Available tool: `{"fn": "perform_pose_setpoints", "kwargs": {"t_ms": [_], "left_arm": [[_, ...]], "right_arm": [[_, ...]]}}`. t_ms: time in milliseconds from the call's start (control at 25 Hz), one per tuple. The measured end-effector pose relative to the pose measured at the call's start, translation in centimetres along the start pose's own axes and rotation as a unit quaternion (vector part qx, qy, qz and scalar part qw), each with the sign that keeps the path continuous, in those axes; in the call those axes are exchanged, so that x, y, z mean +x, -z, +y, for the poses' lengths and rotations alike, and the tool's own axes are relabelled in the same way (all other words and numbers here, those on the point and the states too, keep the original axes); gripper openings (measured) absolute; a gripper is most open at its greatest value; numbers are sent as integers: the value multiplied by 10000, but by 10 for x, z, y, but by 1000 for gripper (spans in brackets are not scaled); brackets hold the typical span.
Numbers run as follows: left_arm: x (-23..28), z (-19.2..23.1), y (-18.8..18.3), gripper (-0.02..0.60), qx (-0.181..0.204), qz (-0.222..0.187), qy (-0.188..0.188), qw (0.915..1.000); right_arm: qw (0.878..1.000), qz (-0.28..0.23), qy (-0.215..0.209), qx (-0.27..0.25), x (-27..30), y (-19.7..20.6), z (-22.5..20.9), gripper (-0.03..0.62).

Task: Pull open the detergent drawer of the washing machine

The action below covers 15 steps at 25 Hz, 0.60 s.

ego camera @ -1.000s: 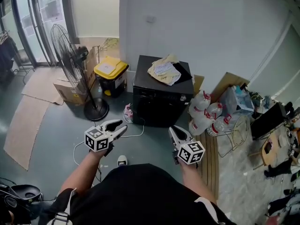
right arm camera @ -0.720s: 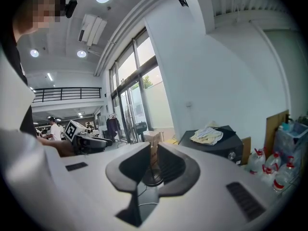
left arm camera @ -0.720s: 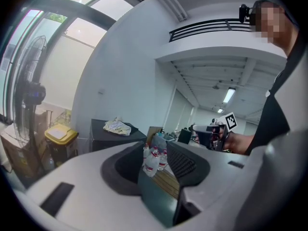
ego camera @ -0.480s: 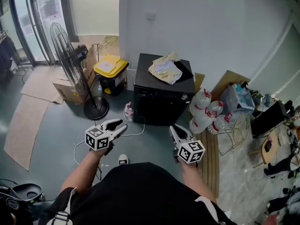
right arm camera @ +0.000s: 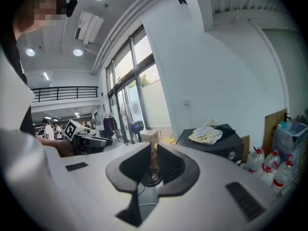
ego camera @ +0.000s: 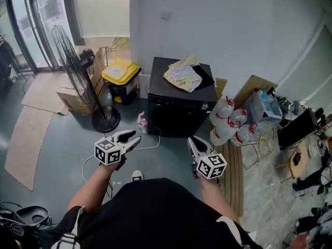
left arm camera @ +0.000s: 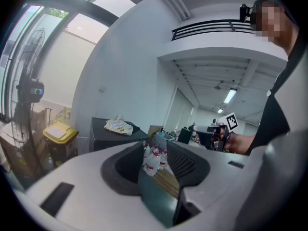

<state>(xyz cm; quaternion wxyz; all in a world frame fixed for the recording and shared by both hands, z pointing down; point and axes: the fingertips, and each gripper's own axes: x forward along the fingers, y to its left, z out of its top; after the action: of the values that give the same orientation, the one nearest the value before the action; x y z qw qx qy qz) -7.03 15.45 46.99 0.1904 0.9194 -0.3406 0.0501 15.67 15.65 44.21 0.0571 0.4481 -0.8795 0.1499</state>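
Note:
The washing machine [ego camera: 179, 110] is a black box against the white wall, with crumpled cloth and papers [ego camera: 182, 75] on its lid. A round knob [ego camera: 204, 107] shows at its top front; I cannot make out the detergent drawer. Both grippers hang well short of the machine, above the floor. My left gripper [ego camera: 136, 136] is open and empty. My right gripper [ego camera: 191, 139] has its jaws closing to a narrow gap with nothing between them. The left gripper view shows the machine [left arm camera: 113, 136] beyond the left jaw; the right gripper view shows the machine [right arm camera: 216, 146] right of the jaws.
A standing fan [ego camera: 78, 71] and cardboard boxes [ego camera: 72, 97] stand left of the machine, next to a yellow-lidded bin [ego camera: 121, 77]. Several water bottles [ego camera: 228, 121] and a wire rack [ego camera: 259, 144] crowd its right side. A white cable [ego camera: 150, 147] lies on the floor in front.
Both grippers have edged slightly forward with the person. Nothing else has visibly changed.

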Motion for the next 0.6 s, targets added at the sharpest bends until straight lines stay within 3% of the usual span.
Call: {"fn": "perform_pose_setpoints", "kwargs": {"t_ms": [600], "left_arm": [[32,39,-14,160,2,194,121,9997]], "right_arm": [[9998,58,162,130,36,-3,-23,38]]}}
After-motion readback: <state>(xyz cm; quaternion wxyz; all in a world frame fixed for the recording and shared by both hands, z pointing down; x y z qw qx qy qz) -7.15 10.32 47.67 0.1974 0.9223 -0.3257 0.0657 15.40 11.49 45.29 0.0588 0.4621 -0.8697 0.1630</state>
